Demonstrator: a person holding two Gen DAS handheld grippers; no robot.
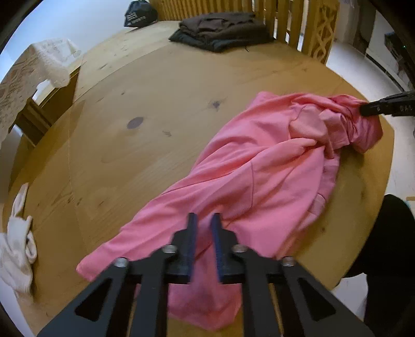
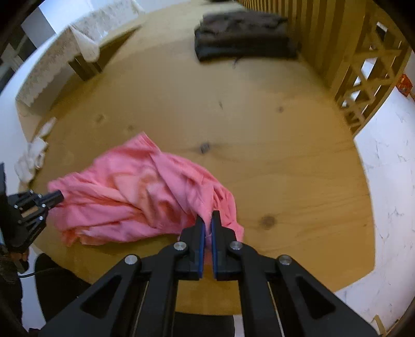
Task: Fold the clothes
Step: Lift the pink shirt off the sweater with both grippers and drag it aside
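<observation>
Both tongs, the left tongs [image 1: 204,220] and the right tongs [image 2: 208,220], were clamped on the pink top [image 1: 249,166], so lifting together and pulling it flat on the surface [image 1: 155,103] looked best.

Wooden table [image 1: 155,103], slatted wooden screen [image 2: 324,39], small cloth-draped side table [image 1: 23,77], black bag [image 1: 140,14].

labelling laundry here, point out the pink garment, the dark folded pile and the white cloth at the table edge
pink garment [image 1: 259,166], left wrist view, flat middle panel
dark folded pile [image 1: 220,31], left wrist view, top layer
white cloth [image 1: 15,248], left wrist view, bunched middle
</observation>
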